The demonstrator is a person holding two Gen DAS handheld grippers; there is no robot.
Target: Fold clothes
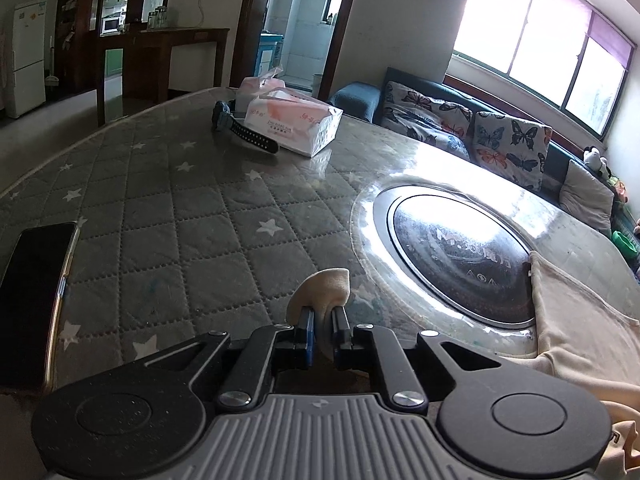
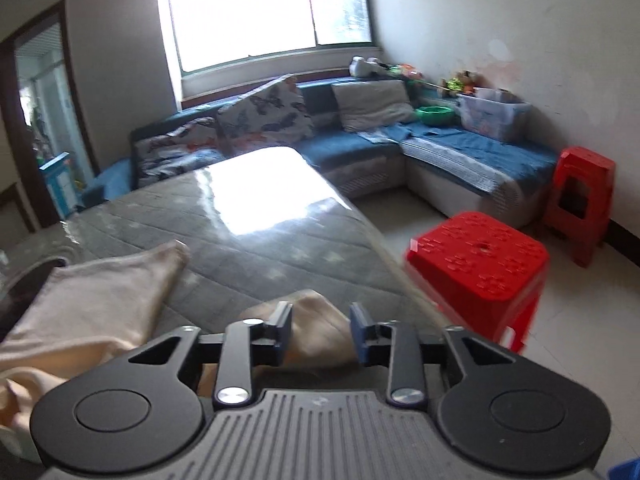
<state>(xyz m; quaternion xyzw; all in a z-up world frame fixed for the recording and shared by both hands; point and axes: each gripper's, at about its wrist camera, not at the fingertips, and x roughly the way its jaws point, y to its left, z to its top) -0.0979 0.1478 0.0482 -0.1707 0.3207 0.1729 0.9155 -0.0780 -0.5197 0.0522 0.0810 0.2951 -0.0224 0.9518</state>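
The soft, light cream garment [image 1: 580, 312] lies limp on the bench near its right edge, the left tool [image 1: 323, 314] pinching a corner shut while the right tool [image 2: 320, 316] stands open around another fold, best gripped at hems.

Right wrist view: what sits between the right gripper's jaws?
A bunched fold of the beige garment fills the gap of the right gripper, whose jaws stand apart; nothing else lies there, seen in the right wrist view.

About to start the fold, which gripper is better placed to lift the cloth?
Left. The left gripper already pinches a corner of the cream cloth; the right gripper stands open around a fold, gripping nothing yet.
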